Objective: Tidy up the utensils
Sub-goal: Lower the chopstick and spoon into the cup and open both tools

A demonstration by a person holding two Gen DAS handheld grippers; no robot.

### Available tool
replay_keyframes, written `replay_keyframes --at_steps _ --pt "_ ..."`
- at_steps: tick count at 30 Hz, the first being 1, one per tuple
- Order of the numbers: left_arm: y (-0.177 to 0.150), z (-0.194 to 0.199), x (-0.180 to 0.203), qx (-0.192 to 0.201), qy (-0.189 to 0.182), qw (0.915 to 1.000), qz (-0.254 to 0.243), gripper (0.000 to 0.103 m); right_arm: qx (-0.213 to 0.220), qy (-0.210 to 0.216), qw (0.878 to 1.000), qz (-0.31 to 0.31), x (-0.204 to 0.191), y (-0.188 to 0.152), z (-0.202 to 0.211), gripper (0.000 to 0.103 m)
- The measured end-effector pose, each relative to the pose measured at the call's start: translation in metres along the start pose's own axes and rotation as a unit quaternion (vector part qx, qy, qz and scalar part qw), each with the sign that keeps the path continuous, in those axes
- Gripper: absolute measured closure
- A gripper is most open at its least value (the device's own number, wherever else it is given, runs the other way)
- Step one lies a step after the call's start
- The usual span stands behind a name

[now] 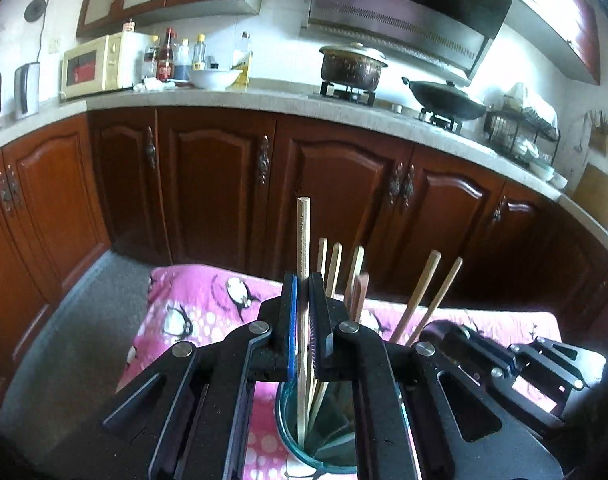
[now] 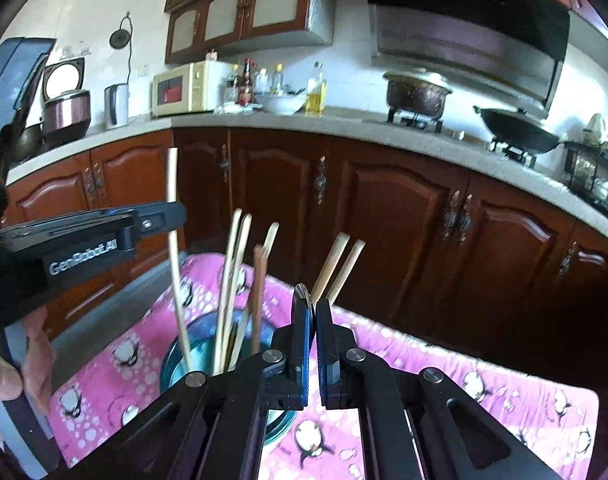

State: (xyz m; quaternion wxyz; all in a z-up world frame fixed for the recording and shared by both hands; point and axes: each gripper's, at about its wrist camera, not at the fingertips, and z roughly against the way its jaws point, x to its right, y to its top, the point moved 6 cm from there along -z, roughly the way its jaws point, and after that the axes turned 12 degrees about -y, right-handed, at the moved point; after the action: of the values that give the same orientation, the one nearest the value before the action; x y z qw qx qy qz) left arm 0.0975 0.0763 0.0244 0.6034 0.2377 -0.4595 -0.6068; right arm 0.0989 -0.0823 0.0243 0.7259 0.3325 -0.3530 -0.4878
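My left gripper is shut on a pale wooden chopstick. The chopstick stands upright with its lower end inside a clear blue-green glass jar. Several other chopsticks lean in the jar. In the right wrist view the left gripper holds the same chopstick over the jar. My right gripper is shut on the rim of the jar at its right side. The right gripper's body shows in the left wrist view, fingertips hidden.
The jar stands on a table with a pink penguin-print cloth. Behind is a kitchen with brown cabinets, a counter with a microwave, bottles, a pot and a wok.
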Motion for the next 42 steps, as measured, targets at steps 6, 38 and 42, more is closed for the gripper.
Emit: replay_keyframes --at_steps 6,38,42 --pt "-0.019 -0.008 0.003 -0.022 -0.001 0.9998 -0.002 0.099 -0.048 0.038 0.998 -0.005 -0.009 -0.024 -0.008 0.1" --pt "-0.058 0.038 0.012 -0.046 0.029 0.9986 0.002 0.056 -0.064 0.052 0.991 -0.104 0.034 -0.041 0.027 0.06" --pt "-0.055 0.048 0.016 -0.034 0.038 0.9987 -0.006 0.056 -0.056 0.041 0.992 -0.105 0.034 -0.037 0.035 0.06"
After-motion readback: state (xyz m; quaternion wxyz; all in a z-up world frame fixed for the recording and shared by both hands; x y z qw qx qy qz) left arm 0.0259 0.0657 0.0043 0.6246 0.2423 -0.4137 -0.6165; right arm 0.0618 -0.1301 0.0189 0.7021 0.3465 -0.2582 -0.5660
